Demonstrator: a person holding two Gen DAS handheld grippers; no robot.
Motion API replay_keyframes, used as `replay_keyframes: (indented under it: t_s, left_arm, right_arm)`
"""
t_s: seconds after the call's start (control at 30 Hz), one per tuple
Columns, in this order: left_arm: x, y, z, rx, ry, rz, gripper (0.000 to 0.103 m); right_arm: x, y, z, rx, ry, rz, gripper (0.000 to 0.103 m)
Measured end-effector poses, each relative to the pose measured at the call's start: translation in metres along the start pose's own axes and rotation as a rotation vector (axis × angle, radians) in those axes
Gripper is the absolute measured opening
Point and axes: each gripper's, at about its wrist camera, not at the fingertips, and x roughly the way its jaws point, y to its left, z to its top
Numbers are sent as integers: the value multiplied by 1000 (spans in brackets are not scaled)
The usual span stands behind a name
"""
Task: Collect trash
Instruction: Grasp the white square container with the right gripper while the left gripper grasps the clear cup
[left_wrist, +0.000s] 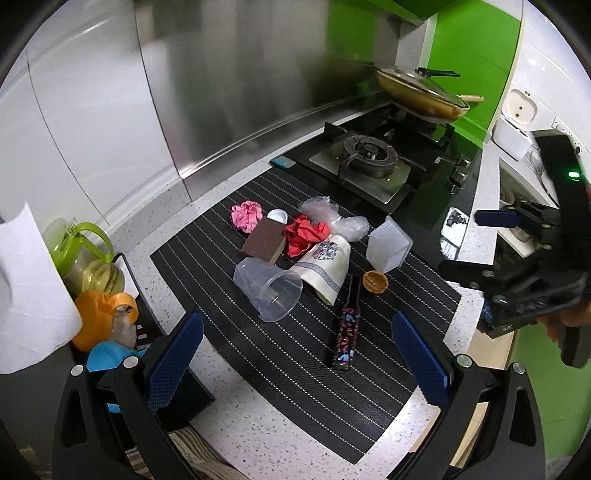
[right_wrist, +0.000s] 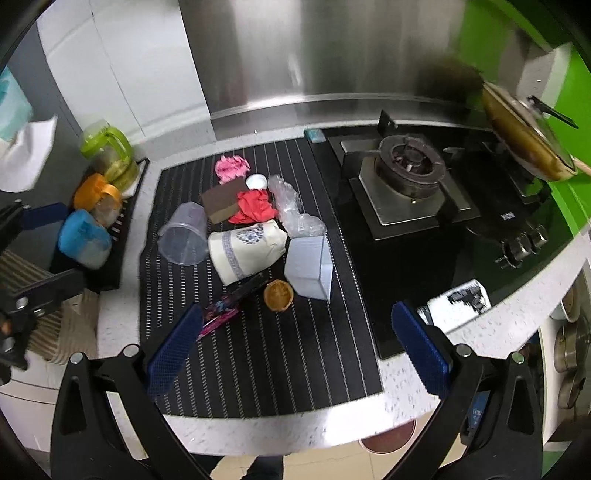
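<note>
1. Facing you on the striped black mat (left_wrist: 295, 387) is the trash – a pink paper wad (left_wrist: 246, 215), a red wad (left_wrist: 306, 234), crinkled clear plastic (left_wrist: 332, 216) and a tipped clear cup (left_wrist: 267, 288).
2. No writing is legible.
3. Your left gripper (left_wrist: 297, 354) and right gripper (right_wrist: 299, 350) hover spread wide, holding nothing; the gas stove (right_wrist: 410, 184) sits beside the mat.

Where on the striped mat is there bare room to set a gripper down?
The near half of the striped mat, between the patterned stick, the walnut shell and the counter edge, is bare. The far middle is crowded: clear cup, sponge, red wad, square tub.
</note>
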Motion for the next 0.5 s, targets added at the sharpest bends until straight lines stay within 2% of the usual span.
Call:
replay_keyframes:
  t_s: [0.37, 0.5]
  left_arm:
    - [34, 13, 0, -39, 47, 11, 98]
    - [45, 16, 1, -48, 62, 9, 98]
  right_arm:
    - [85, -10, 24, -42, 117, 9, 99]
    - [105, -13, 25, -52, 157, 29, 68]
